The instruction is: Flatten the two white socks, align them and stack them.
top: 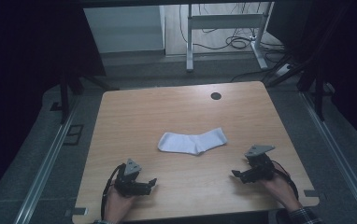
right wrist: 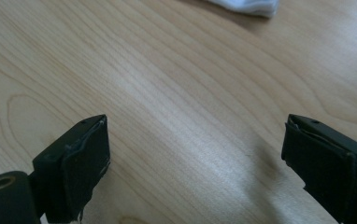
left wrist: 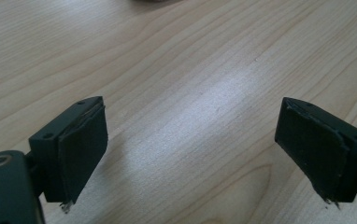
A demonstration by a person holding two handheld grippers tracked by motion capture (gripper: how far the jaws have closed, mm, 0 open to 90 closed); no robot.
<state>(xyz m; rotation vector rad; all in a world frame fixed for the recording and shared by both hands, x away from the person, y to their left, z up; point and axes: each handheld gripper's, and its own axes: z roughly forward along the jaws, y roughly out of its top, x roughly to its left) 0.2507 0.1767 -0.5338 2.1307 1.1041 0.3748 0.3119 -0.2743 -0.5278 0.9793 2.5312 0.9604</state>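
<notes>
A white sock lies flat in the middle of the wooden table; its edge shows at the top of the right gripper view. My left gripper rests near the front edge at the left, held by a hand, pointing right. In its own view the left gripper is open, jaws wide apart over bare wood. My right gripper rests at the front right, pointing left, below and right of the sock. The right gripper is open in its own view, nothing between the jaws.
A dark round hole sits near the table's far edge. Beyond the table stand a white desk frame and loose cables on the floor. Metal rails run along both sides of the table.
</notes>
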